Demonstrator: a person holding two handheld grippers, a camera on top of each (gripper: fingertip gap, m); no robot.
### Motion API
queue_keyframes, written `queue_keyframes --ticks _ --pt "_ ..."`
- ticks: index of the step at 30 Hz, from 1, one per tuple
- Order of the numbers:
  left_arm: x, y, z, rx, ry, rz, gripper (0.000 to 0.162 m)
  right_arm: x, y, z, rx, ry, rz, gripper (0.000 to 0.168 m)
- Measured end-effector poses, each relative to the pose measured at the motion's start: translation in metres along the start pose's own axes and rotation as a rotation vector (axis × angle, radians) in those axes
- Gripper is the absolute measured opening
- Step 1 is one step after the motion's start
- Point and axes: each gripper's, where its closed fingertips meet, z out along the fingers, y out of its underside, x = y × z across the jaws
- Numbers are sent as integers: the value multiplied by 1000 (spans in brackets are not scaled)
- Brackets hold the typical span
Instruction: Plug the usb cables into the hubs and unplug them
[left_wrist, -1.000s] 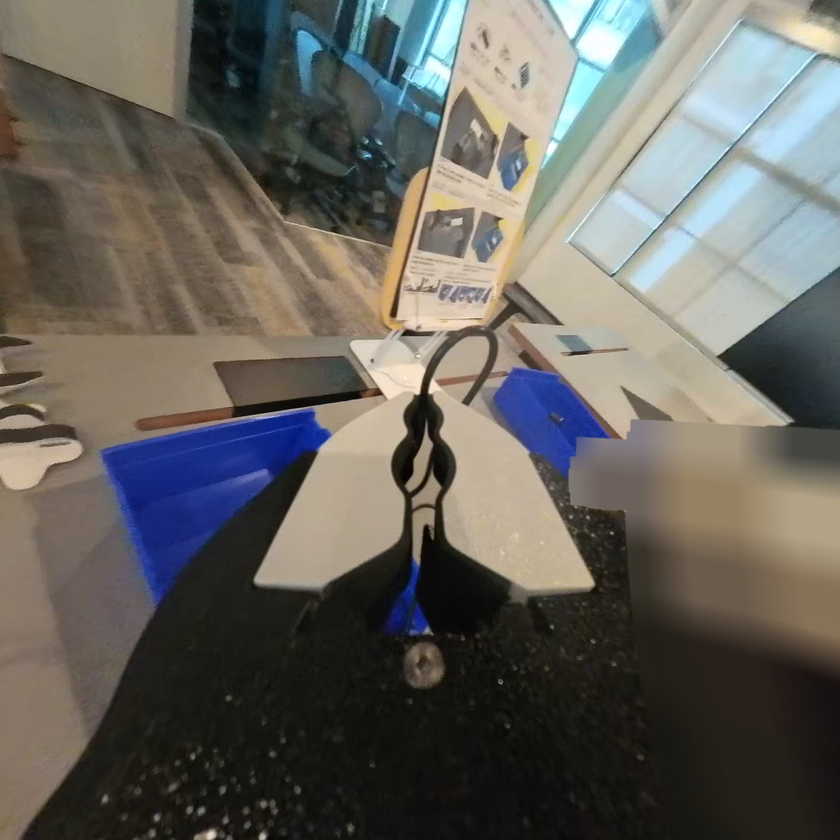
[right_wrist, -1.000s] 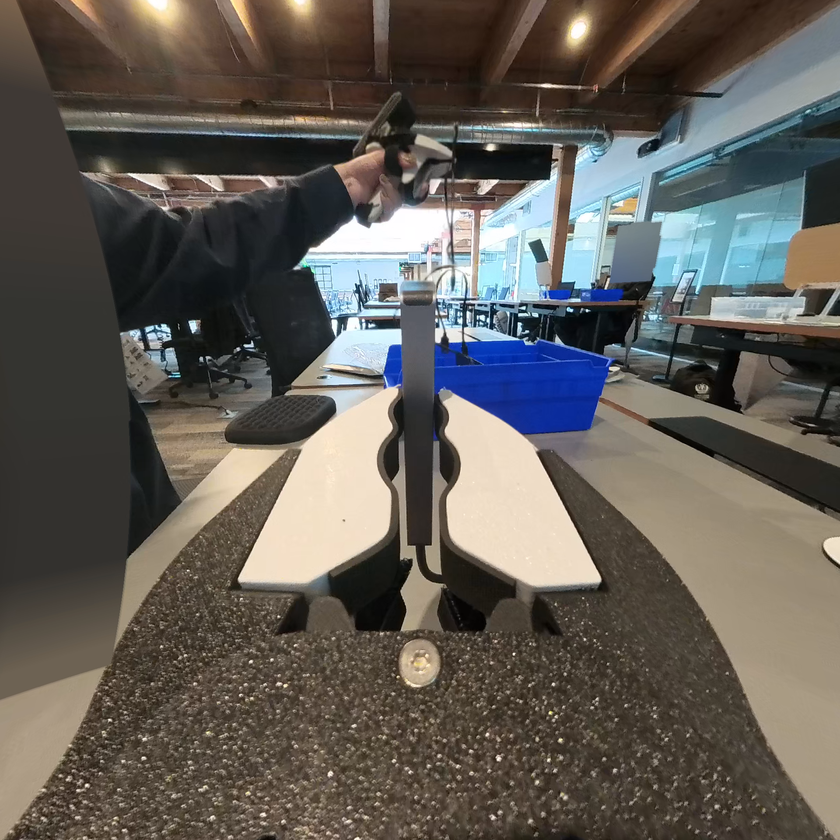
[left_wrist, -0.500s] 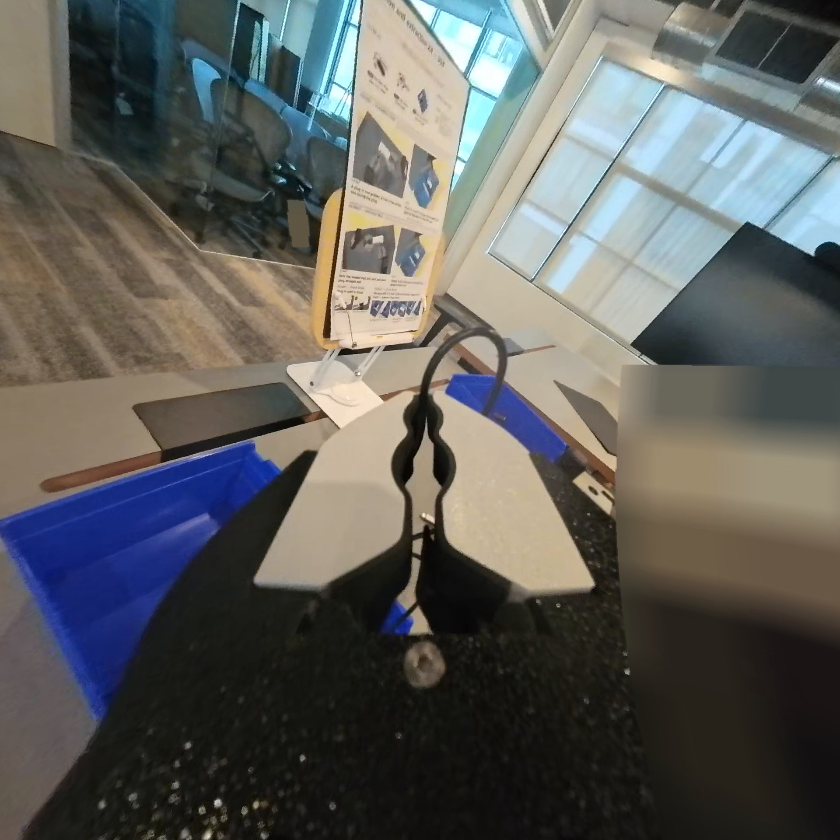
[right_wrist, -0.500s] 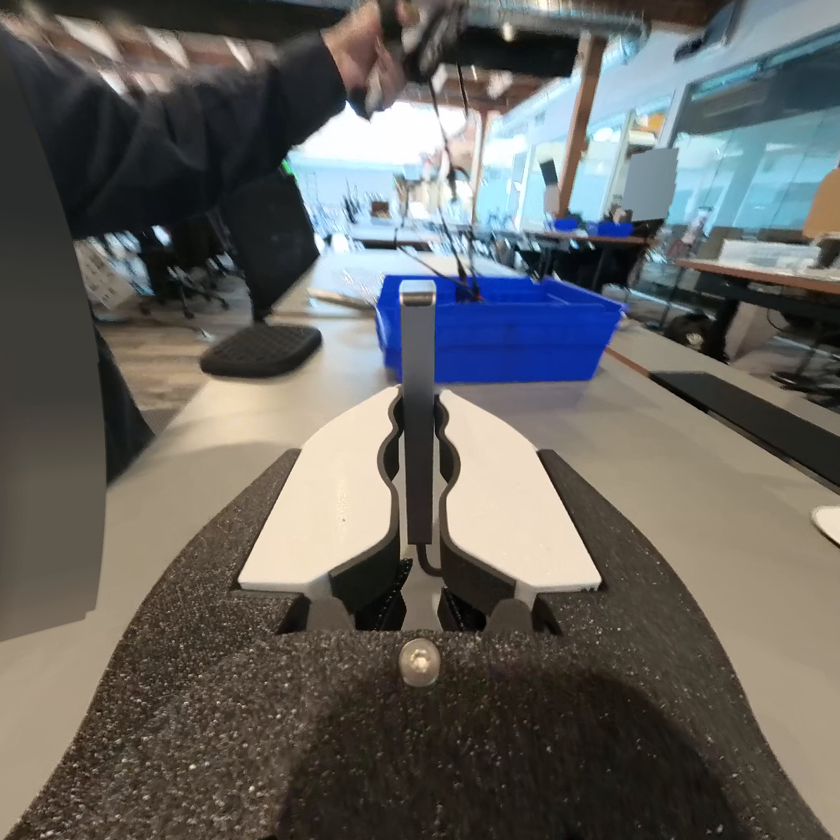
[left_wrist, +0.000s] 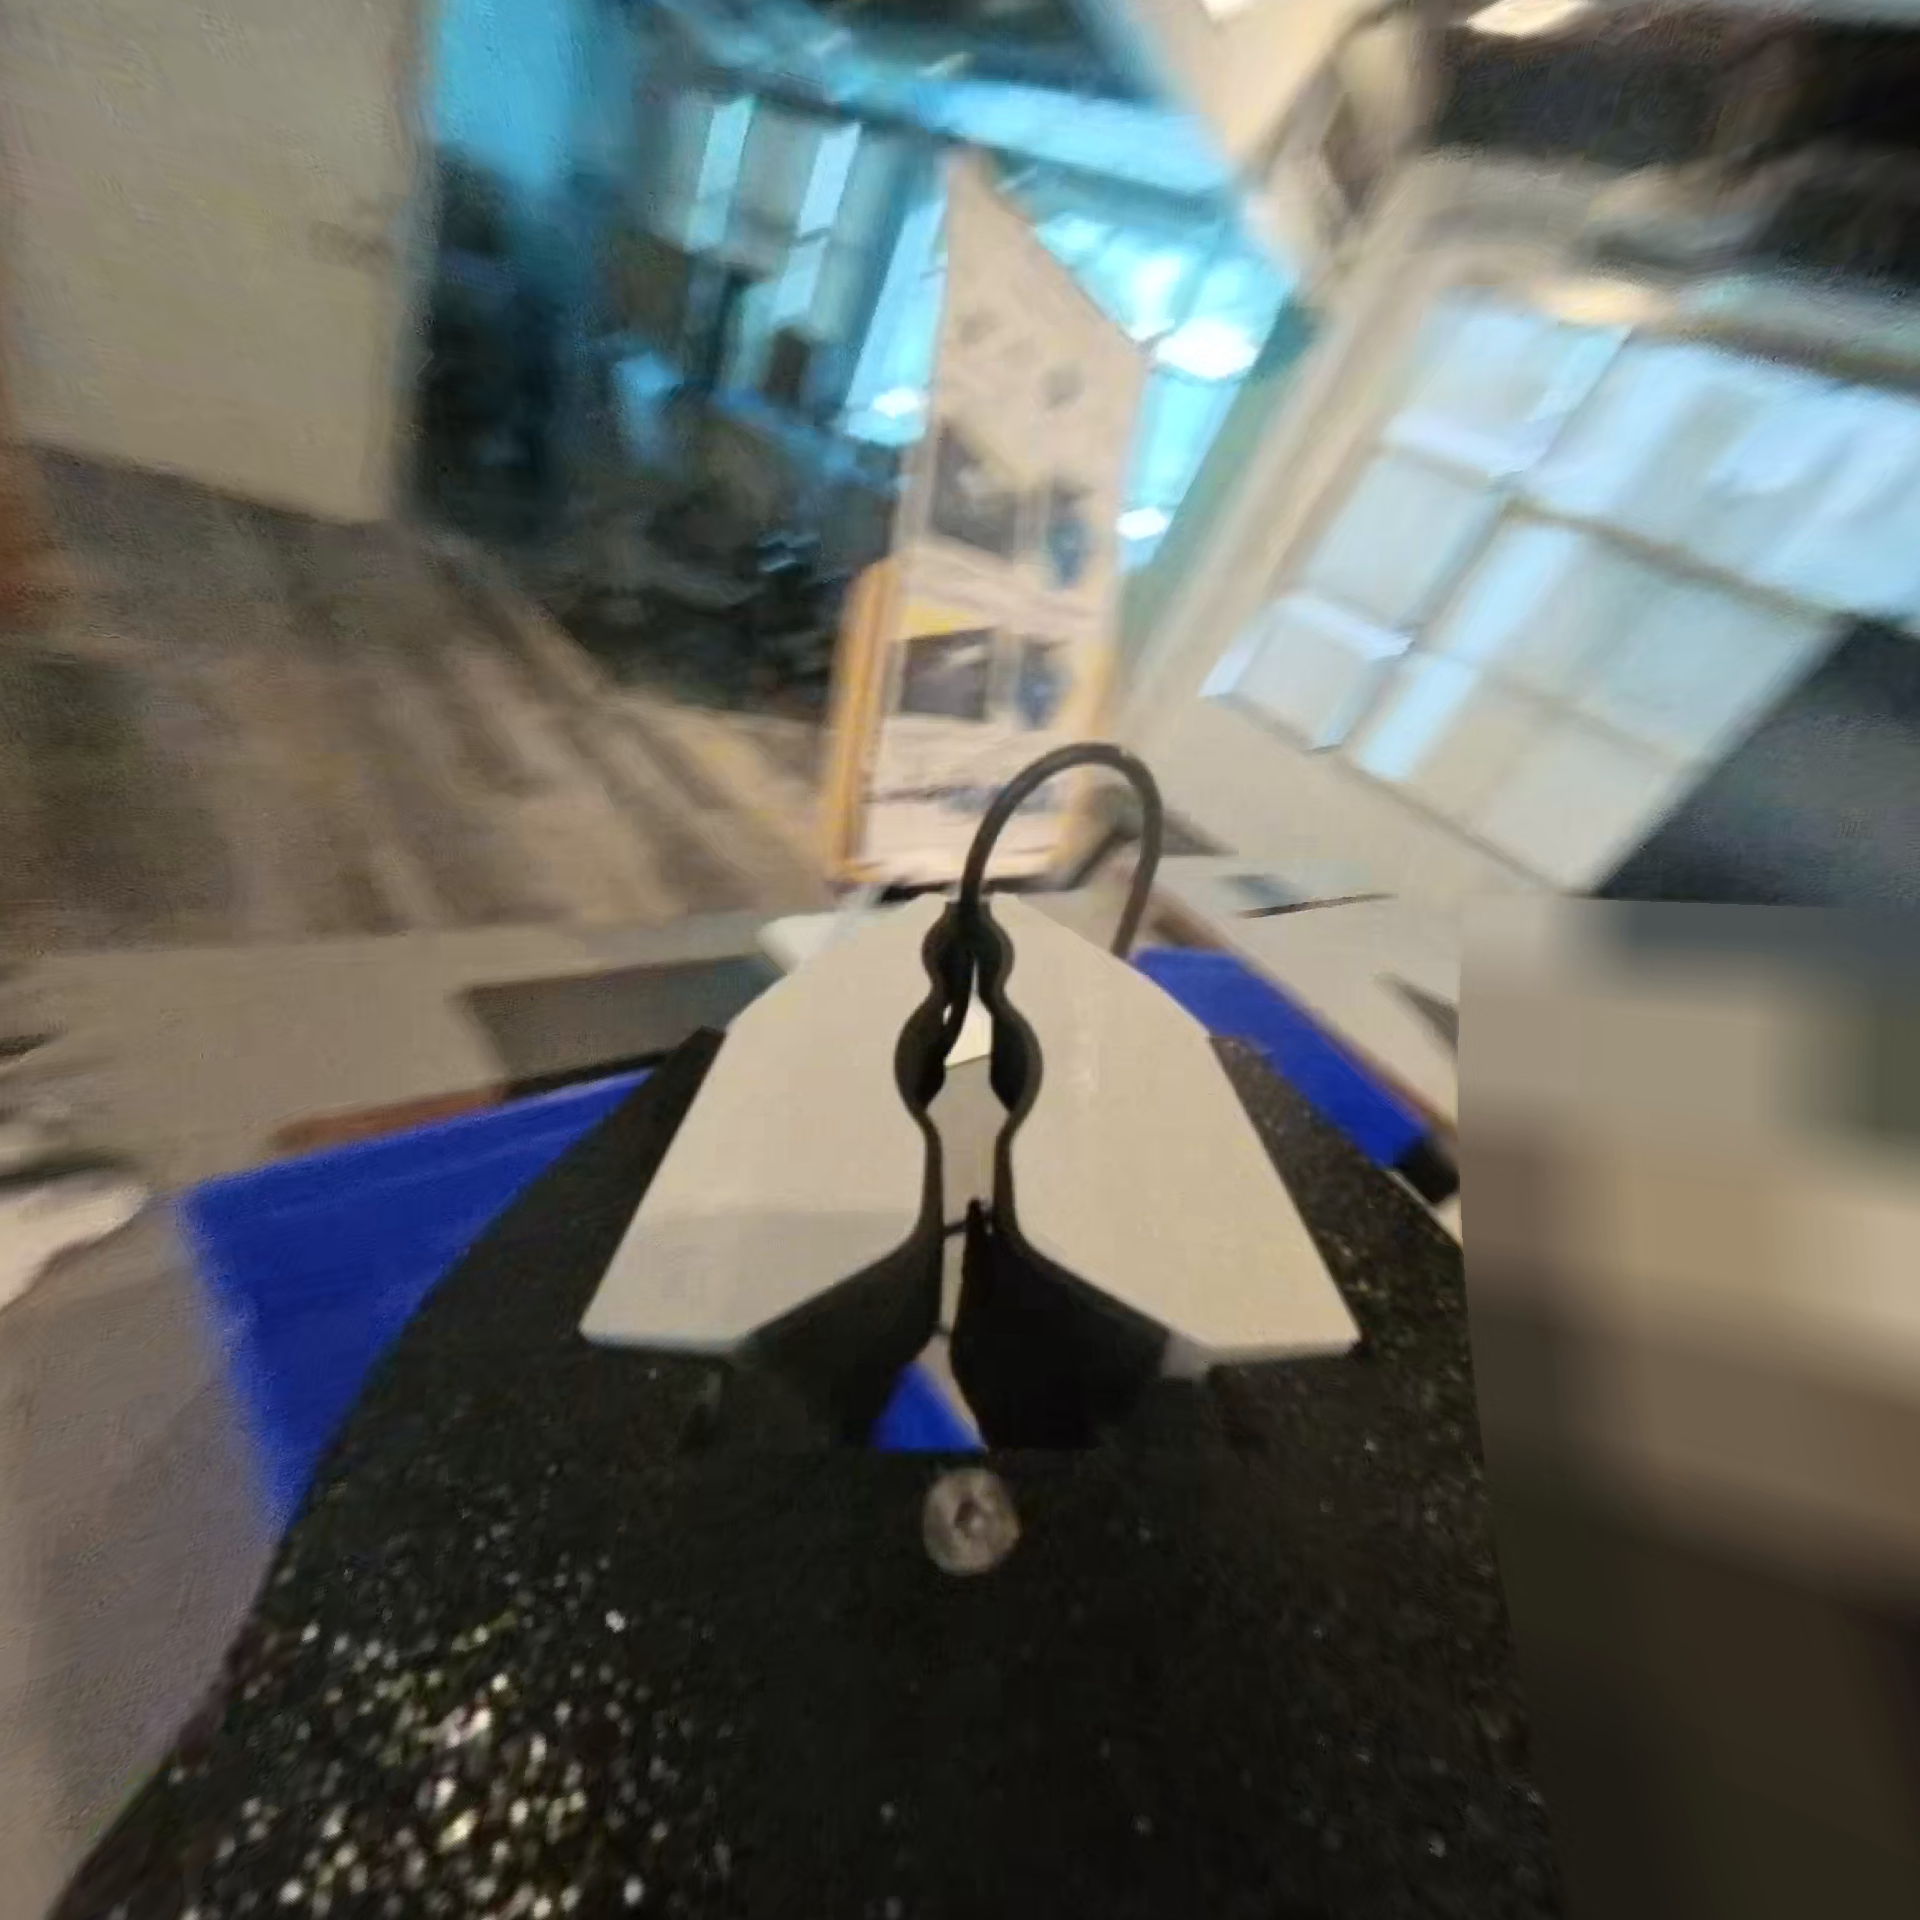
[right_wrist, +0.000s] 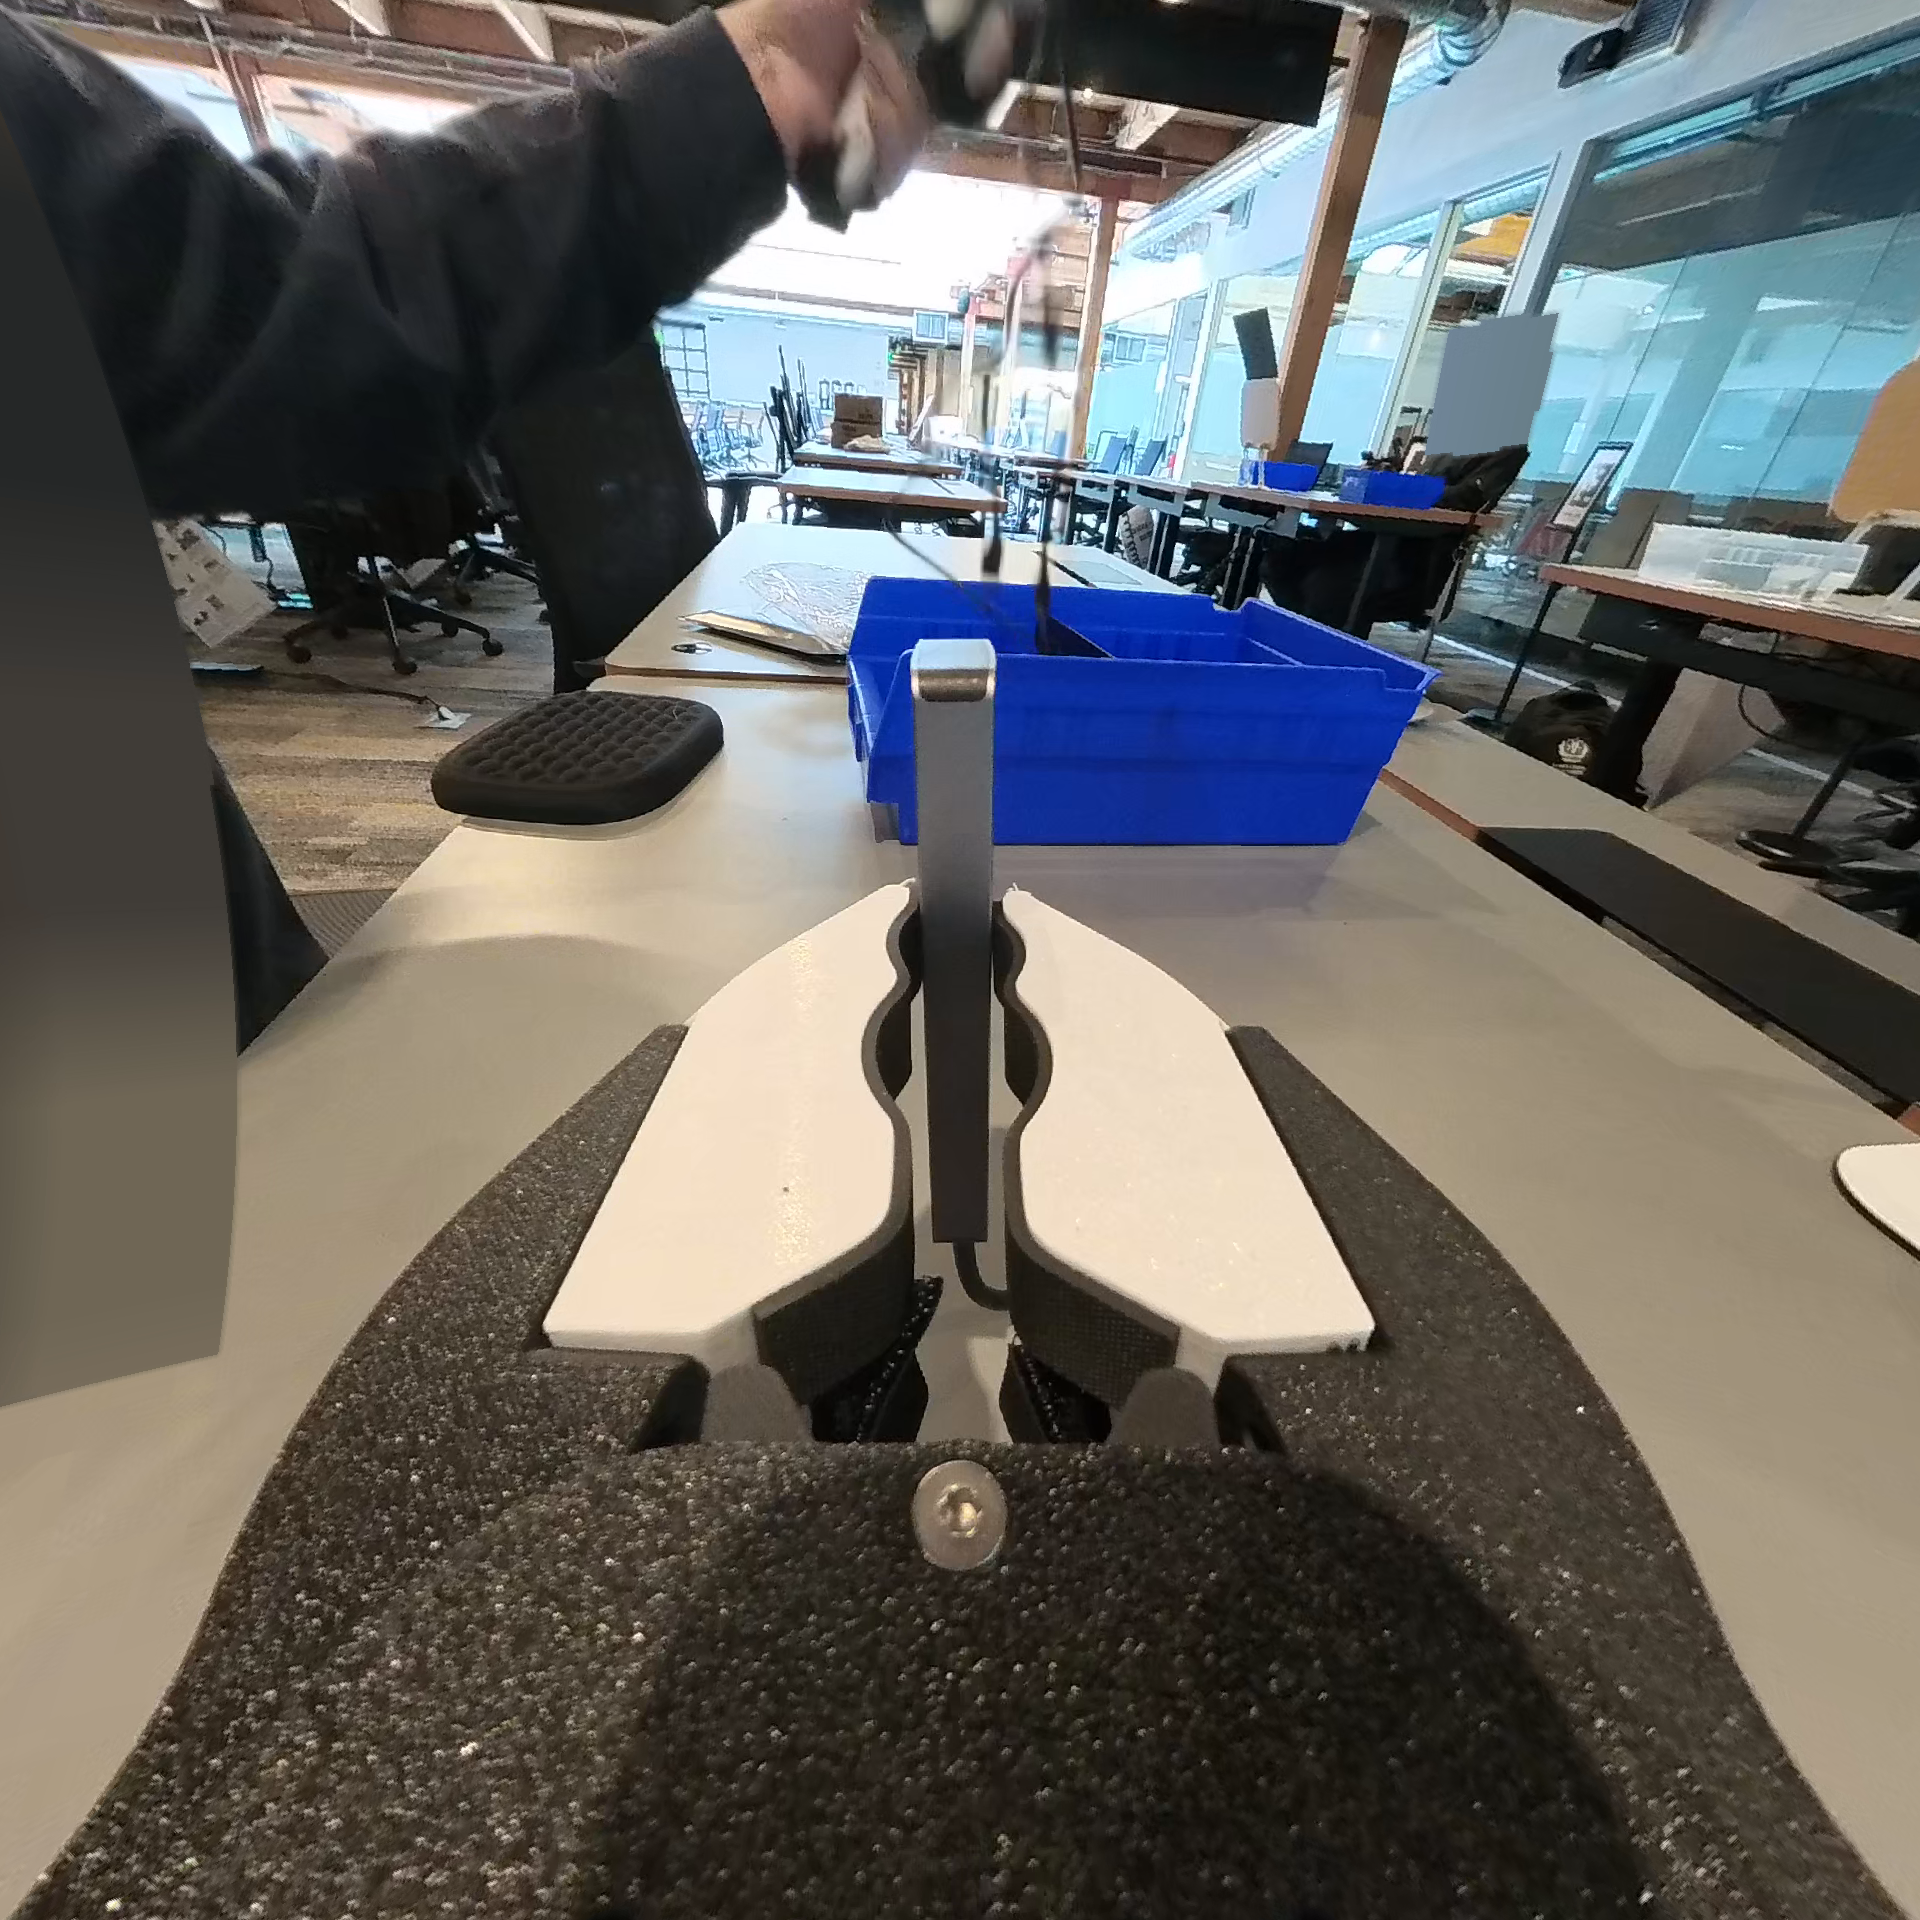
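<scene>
Blue plastic bin (right_wrist: 1132, 748) ahead of the right gripper (right_wrist: 958, 904) contains dangling black cables (right_wrist: 1042, 613). Its jaws clamp a slim grey metal hub (right_wrist: 956, 935), upright. Left gripper (left_wrist: 971, 940) pinches a thin looped cable (left_wrist: 1060, 790).

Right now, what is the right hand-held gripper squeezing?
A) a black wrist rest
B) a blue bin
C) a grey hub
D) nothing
C: the right hand-held gripper is shut on the slim grey hub, which stands upright between its fingers.

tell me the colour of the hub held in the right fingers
Dark grey with a lighter silver end cap; the hub shows best in the right wrist view.
</scene>
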Motion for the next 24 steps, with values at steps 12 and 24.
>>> queue_keyframes --ticks 12,24 --pt "-7 16 8 18 43 -101 2 1 5 1 1 -5 6 12" --pt "129 -22 96 -255 -11 557 2 10 -3 -2 78 27 31 12"
